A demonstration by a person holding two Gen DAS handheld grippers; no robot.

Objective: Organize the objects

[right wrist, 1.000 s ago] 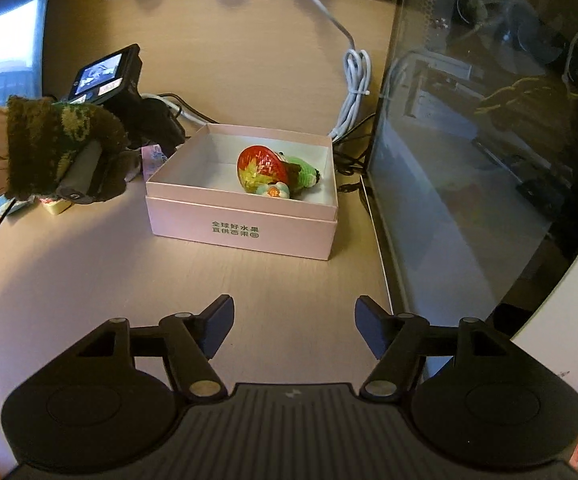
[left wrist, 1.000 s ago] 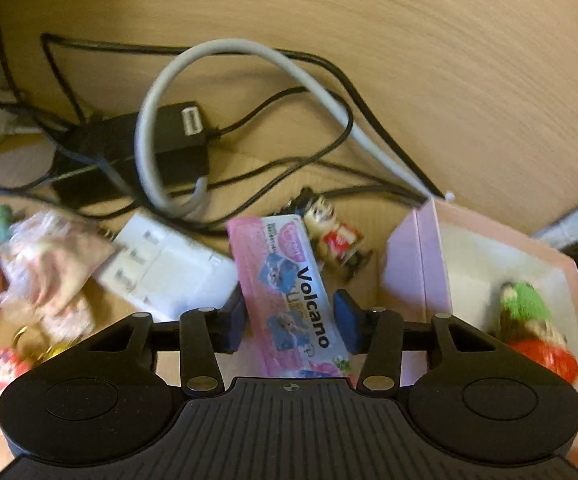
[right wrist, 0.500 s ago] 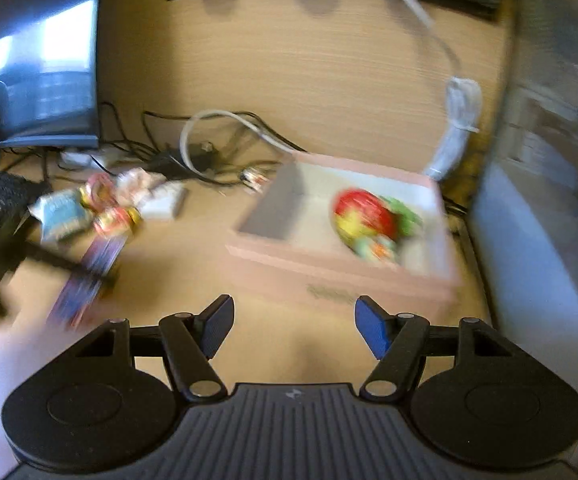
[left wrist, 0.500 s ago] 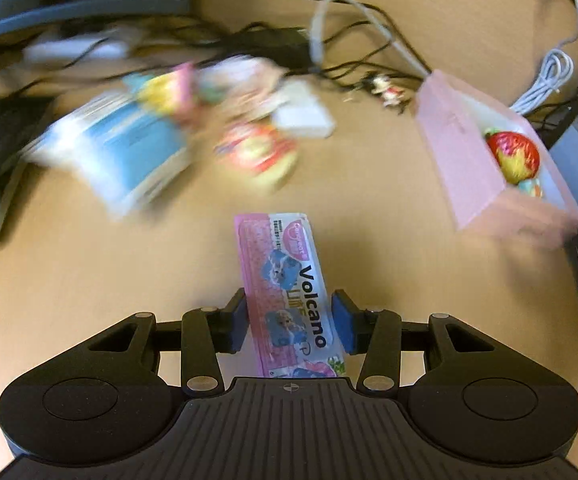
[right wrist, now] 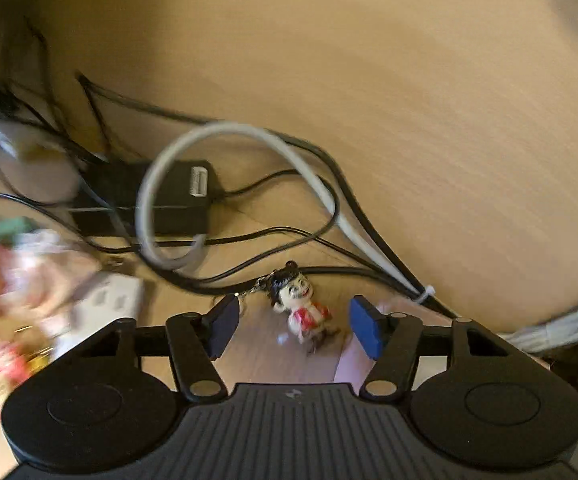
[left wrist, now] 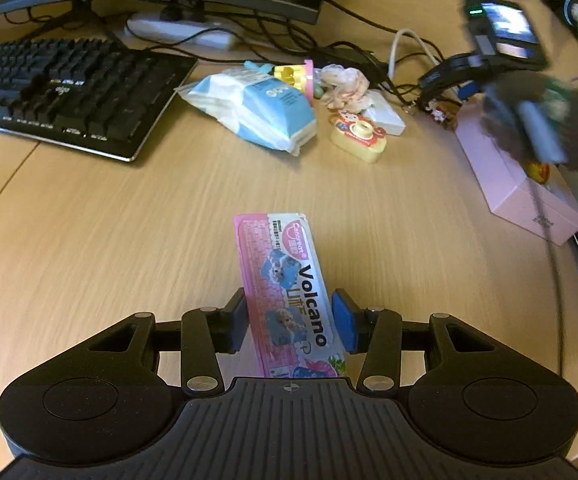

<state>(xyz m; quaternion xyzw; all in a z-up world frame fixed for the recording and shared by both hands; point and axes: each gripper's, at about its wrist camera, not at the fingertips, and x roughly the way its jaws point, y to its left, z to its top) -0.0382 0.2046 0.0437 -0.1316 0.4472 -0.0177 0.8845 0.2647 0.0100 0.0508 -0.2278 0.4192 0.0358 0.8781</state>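
My left gripper (left wrist: 289, 316) is shut on a pink "Volcano" packet (left wrist: 289, 280), held above bare desk near the front. A pink box (left wrist: 517, 184) stands at the right of the left wrist view, with the other hand's gripper (left wrist: 501, 48) blurred above it. In the right wrist view my right gripper (right wrist: 295, 322) hovers low over a small doll keychain (right wrist: 297, 300) with black hair and red clothes. The doll lies between the blue pads, which do not touch it. The jaws are closing.
A black keyboard (left wrist: 57, 88) sits far left under a monitor. A blue wipes pack (left wrist: 257, 108), a yellow toy camera (left wrist: 359, 136), a white adapter (left wrist: 385, 118) and other small toys lie mid-desk. Black and grey cables (right wrist: 249, 200) and a black power brick (right wrist: 157, 196) tangle behind the doll.
My left gripper carried the packet back from the cable clutter toward the desk's front. My right gripper swept from in front of the pink box to above the doll keychain, its jaws narrowing.
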